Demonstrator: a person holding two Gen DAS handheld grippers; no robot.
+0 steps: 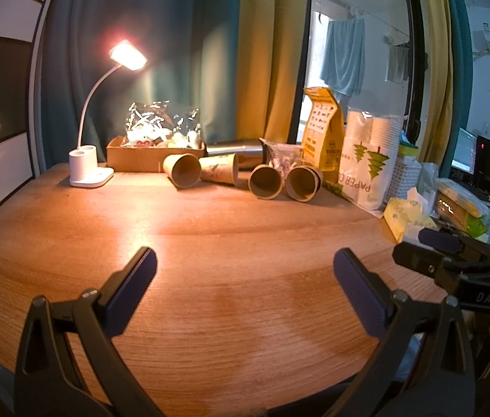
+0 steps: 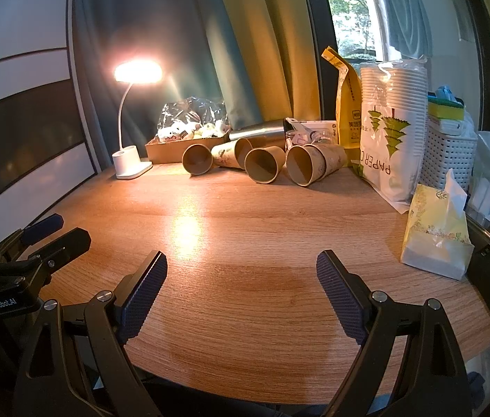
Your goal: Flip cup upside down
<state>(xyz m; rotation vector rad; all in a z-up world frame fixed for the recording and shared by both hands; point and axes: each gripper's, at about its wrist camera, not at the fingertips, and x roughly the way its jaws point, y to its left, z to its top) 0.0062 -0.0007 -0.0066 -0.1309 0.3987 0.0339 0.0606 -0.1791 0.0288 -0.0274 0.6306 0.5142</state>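
Several brown paper cups lie on their sides at the far edge of the wooden table, mouths towards me. In the left wrist view they are a left cup, a printed cup behind it, and two side by side. In the right wrist view the same cups show. My left gripper is open and empty over the near table. My right gripper is open and empty, also far from the cups.
A lit white desk lamp stands far left. A cardboard box with a plastic bag, a steel bottle, a yellow pouch, a bag of paper cups, a white basket and a tissue pack line the back and right.
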